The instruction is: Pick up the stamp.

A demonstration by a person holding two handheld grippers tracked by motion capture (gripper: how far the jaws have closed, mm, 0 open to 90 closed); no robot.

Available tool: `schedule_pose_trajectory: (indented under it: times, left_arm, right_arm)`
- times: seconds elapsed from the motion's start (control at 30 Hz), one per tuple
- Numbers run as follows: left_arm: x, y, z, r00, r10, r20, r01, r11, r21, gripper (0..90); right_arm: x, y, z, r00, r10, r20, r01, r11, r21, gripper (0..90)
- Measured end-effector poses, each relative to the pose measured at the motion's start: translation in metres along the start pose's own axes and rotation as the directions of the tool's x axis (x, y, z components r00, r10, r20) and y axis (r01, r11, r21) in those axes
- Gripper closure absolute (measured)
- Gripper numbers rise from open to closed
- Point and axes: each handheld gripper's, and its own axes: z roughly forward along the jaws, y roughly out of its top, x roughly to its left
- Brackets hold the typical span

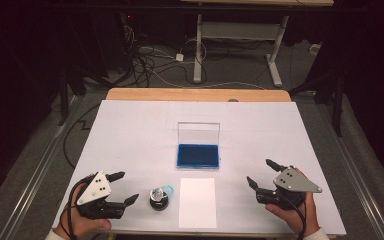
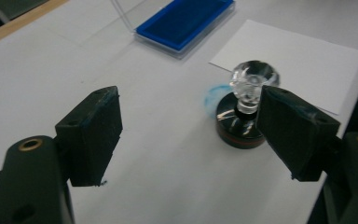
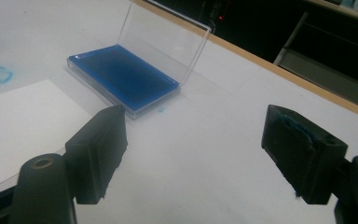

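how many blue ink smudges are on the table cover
2. One pale blue ring-shaped smudge sits right behind the stamp, between it and the ink pad. A tiny blue fleck lies at the ink pad's near corner. Others may be hidden under the stamp or the paper sheet.

White-covered counter (image 1: 130, 130), open blue ink pad (image 1: 198, 155) at centre, white paper sheet (image 1: 197, 202) below, clear-knobbed stamp (image 1: 159, 197) just left, left gripper (image 1: 124, 187) and right gripper (image 1: 261, 173) spread wide, empty.
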Motion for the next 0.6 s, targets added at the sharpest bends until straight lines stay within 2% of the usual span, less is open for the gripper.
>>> schedule_pose_trajectory:
  times: [0.2, 0.37, 0.43, 0.6]
  left_arm:
    - [-0.012, 0.004, 0.013, 0.9994, 0.024, 0.027, -0.026, 0.9977, 0.063, 22.6]
    - [-0.017, 0.01, 0.025, 0.9983, 0.024, 0.053, -0.029, 0.9944, 0.101, 22.6]
    - [-0.02, 0.015, 0.035, 0.9969, 0.033, 0.071, -0.042, 0.9901, 0.134, 22.6]
    - [-0.019, 0.019, 0.049, 0.9958, 0.037, 0.084, -0.051, 0.9833, 0.175, 22.6]
  right_arm:
    - [0.003, 0.001, 0.007, 0.9998, -0.011, -0.016, 0.012, 1.0, 0.017, 22.5]
    - [0.002, 0.001, 0.007, 0.9998, -0.013, -0.016, 0.013, 1.0, 0.014, 22.5]
    - [0.002, 0.001, 0.007, 0.9998, -0.015, -0.012, 0.015, 1.0, 0.017, 22.5]
    - [0.003, 0.0, 0.008, 0.9998, -0.015, -0.011, 0.016, 1.0, 0.026, 22.6]
